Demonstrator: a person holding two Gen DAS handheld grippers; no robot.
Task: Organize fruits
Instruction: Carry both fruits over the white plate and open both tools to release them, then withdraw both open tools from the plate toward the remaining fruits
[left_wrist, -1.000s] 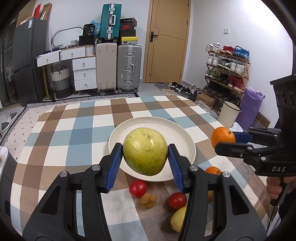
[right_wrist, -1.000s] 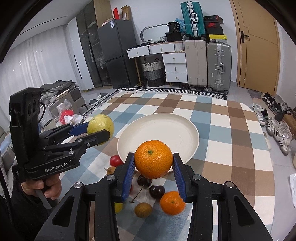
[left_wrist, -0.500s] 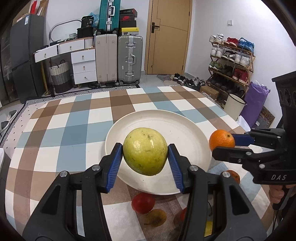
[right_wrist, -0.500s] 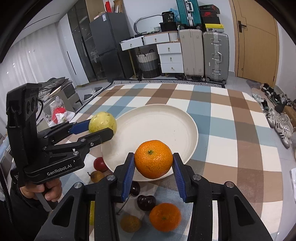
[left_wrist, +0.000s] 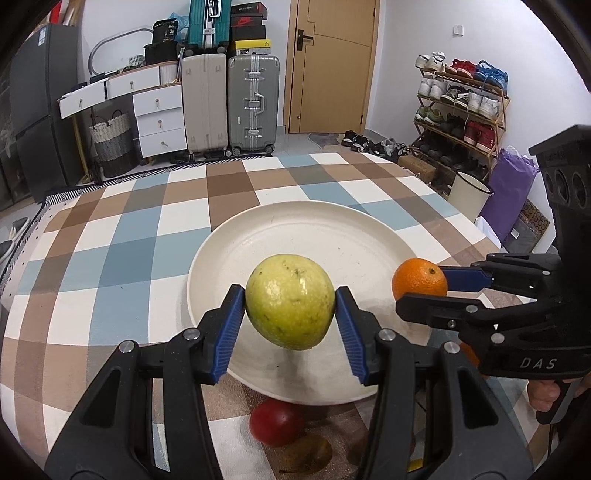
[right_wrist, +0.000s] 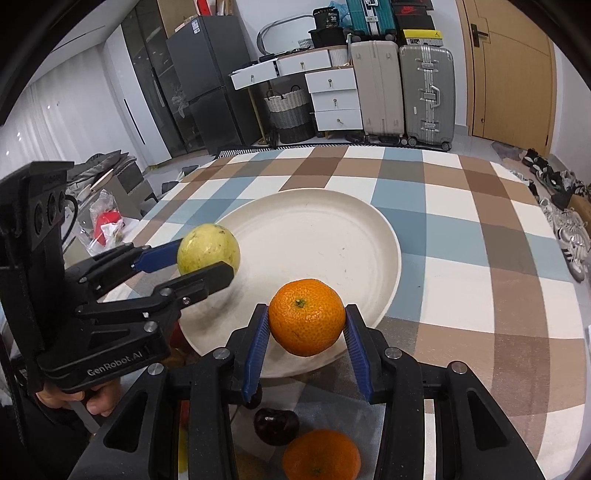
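My left gripper (left_wrist: 290, 306) is shut on a yellow-green guava (left_wrist: 290, 301) and holds it above the near rim of the cream plate (left_wrist: 314, 236). My right gripper (right_wrist: 306, 317) is shut on an orange (right_wrist: 306, 316) over the plate's near right rim (right_wrist: 388, 288). The guava (right_wrist: 208, 253) and left gripper show at the left in the right wrist view; the orange (left_wrist: 419, 278) shows at the right in the left wrist view. The plate holds no fruit.
On the checked tablecloth (left_wrist: 122, 258) in front of the plate lie a red fruit (left_wrist: 277, 422), a brown kiwi (left_wrist: 306, 454), a dark cherry (right_wrist: 275, 424) and a second orange (right_wrist: 320, 456). Suitcases (left_wrist: 253, 99), drawers and a shoe rack (left_wrist: 458, 107) stand beyond the table.
Both grippers have moved forward with their fruit, from in front of the plate to over its near rim. The loose fruits have slid toward the bottom of both views.
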